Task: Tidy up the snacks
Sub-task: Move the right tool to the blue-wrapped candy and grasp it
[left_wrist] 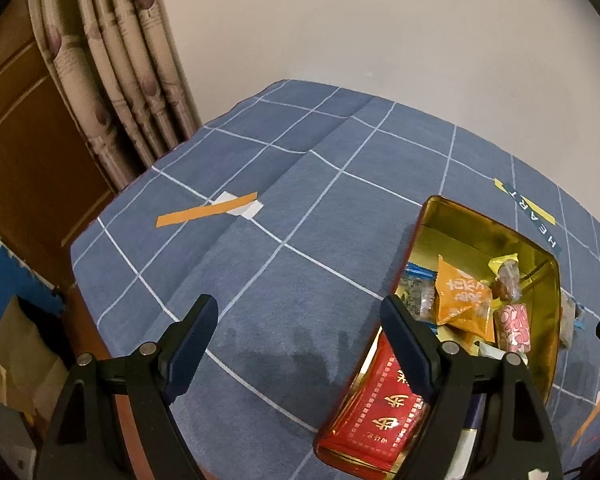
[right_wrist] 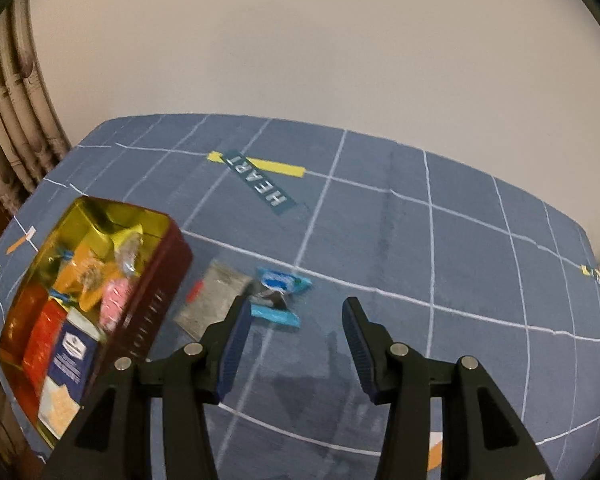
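A red tin with a gold inside (left_wrist: pixel 480 220) (right_wrist: pixel 168 264) sits on the blue checked cloth. It holds a red packet (left_wrist: pixel 380 404), an orange packet (left_wrist: pixel 462 296), a pink candy (left_wrist: pixel 514 326) and other snacks. A blue-wrapped snack (right_wrist: pixel 280 284) and a grey packet (right_wrist: pixel 216 300) lie on the cloth to the right of the tin. My left gripper (left_wrist: pixel 300 322) is open and empty, above the cloth at the tin's left side. My right gripper (right_wrist: pixel 296 316) is open and empty, just in front of the blue snack.
A curtain (left_wrist: pixel 116 80) and a wooden door (left_wrist: pixel 24 168) stand beyond the table's left edge. A brown bag (left_wrist: pixel 20 360) sits on the floor at the left. A plain wall is behind the table. Orange tape (left_wrist: pixel 204 210) and a "HEART" label (right_wrist: pixel 256 180) mark the cloth.
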Demonstrator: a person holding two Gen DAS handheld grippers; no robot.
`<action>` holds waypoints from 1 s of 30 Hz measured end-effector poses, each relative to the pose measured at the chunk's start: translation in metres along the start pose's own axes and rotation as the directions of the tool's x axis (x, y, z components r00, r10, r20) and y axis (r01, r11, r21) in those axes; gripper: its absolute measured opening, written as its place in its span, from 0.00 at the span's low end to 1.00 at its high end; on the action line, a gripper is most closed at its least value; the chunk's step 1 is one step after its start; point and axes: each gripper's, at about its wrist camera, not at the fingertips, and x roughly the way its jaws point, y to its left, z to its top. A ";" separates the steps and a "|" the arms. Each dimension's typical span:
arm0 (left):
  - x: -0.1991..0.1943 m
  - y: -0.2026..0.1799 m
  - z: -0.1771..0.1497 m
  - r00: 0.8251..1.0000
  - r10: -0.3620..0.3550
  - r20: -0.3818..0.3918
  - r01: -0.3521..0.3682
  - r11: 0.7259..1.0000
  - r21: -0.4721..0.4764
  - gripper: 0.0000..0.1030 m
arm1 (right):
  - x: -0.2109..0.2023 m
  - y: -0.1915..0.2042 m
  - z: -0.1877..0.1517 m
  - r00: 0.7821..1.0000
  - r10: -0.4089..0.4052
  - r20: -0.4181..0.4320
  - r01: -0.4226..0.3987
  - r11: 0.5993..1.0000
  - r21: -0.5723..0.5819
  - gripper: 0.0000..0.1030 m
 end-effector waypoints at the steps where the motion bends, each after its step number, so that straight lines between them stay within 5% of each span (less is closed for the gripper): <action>1: 0.000 -0.001 -0.001 1.000 0.000 0.003 0.000 1.000 0.004 0.78 | 0.001 -0.003 -0.002 1.000 0.001 -0.004 -0.001 1.000 0.001 0.47; 30: 0.008 -0.006 0.000 1.000 -0.021 0.018 0.021 1.000 0.003 0.79 | 0.053 0.002 0.017 0.997 0.021 -0.070 -0.017 0.998 0.059 0.41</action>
